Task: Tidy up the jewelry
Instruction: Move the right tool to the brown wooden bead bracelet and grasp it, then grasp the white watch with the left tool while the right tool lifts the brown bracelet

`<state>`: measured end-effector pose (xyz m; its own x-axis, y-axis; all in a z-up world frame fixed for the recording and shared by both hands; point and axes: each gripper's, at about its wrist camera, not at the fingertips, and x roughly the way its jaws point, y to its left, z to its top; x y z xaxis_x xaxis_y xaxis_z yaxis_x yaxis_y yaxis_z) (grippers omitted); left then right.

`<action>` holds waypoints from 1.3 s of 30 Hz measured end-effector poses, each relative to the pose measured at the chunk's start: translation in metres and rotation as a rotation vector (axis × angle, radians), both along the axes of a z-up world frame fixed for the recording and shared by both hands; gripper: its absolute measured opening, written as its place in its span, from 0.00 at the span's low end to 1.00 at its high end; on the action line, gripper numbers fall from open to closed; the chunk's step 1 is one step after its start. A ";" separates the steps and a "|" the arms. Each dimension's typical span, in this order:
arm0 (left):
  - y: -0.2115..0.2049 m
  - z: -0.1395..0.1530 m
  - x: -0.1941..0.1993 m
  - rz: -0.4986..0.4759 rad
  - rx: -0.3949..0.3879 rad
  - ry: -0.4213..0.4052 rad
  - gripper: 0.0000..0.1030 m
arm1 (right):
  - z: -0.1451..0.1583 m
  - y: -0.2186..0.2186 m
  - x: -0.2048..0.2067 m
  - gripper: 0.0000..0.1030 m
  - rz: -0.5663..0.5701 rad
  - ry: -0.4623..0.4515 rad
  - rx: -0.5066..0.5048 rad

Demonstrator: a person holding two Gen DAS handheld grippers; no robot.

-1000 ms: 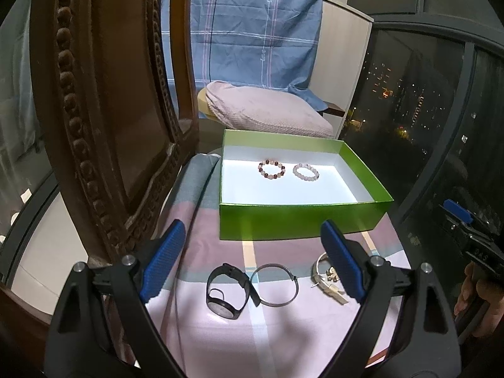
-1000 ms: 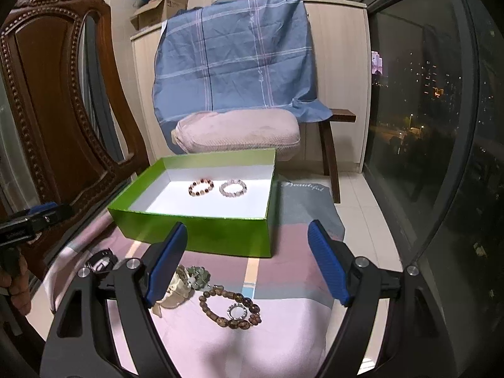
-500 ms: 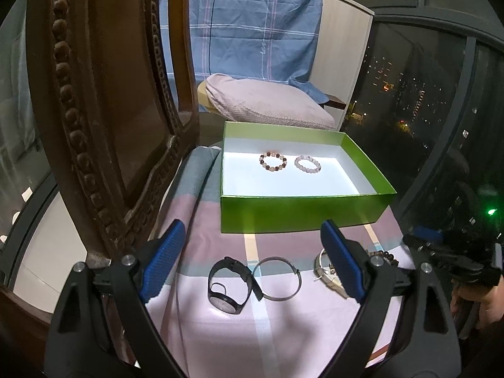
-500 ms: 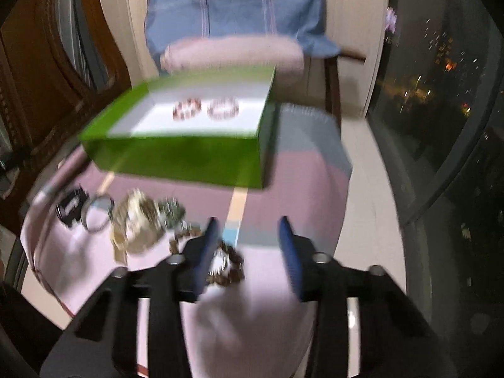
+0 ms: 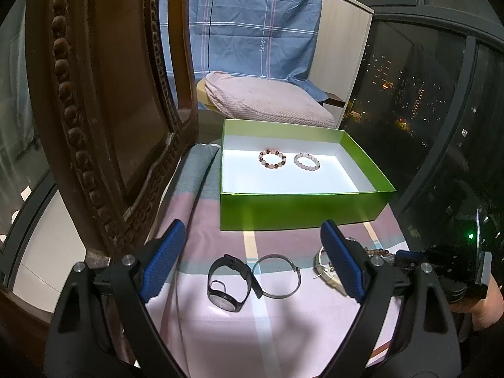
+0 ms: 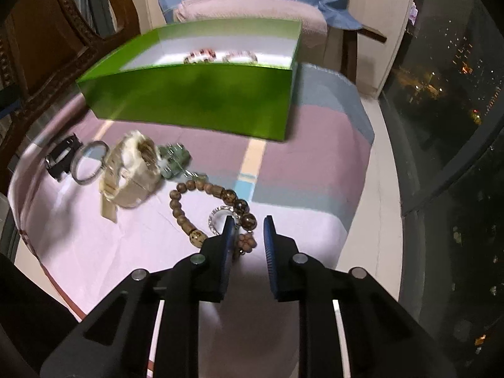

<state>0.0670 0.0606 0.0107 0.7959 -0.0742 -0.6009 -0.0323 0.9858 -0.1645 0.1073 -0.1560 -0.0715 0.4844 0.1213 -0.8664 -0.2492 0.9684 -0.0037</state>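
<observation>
A green box [image 5: 302, 209] holds a red-and-white bead bracelet [image 5: 272, 159] and a pale bead bracelet [image 5: 306, 161]. On the pink cloth in front lie a black watch [image 5: 227, 283], a metal bangle [image 5: 277, 276], a cream watch [image 6: 132, 170], green jewelry [image 6: 173, 159] and a brown wooden bead bracelet [image 6: 201, 201] with a small clear ring [image 6: 220, 217]. My left gripper [image 5: 252, 258] is wide open above the black watch and bangle. My right gripper [image 6: 249, 236] is low over the cloth, its jaws narrowed around the near beads of the brown bracelet, gap still showing.
A carved wooden chair back [image 5: 94, 110] stands close on the left. A pink cushion [image 5: 267, 104] and a blue plaid cloth [image 5: 252, 22] lie behind the box. Dark windows [image 6: 441, 94] run along the right past the table edge.
My right gripper dropped toward the cloth and narrowed its jaws around the brown bead bracelet. My left gripper stayed open and barely moved.
</observation>
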 end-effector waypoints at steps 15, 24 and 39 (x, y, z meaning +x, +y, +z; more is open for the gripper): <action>0.002 -0.001 0.001 0.002 -0.005 0.007 0.84 | 0.047 -0.003 -0.014 0.11 0.007 -0.163 0.131; -0.005 -0.005 0.003 -0.023 0.003 0.027 0.84 | 0.097 -0.003 -0.034 0.11 0.103 -0.362 0.333; -0.061 -0.041 0.020 -0.148 0.067 0.122 0.76 | 0.097 -0.017 -0.030 0.11 0.052 -0.366 0.353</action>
<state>0.0866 -0.0007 -0.0306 0.6999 -0.1417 -0.7000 0.0981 0.9899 -0.1022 0.0771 -0.1733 0.0252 0.7339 0.4081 -0.5430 -0.3406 0.9127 0.2257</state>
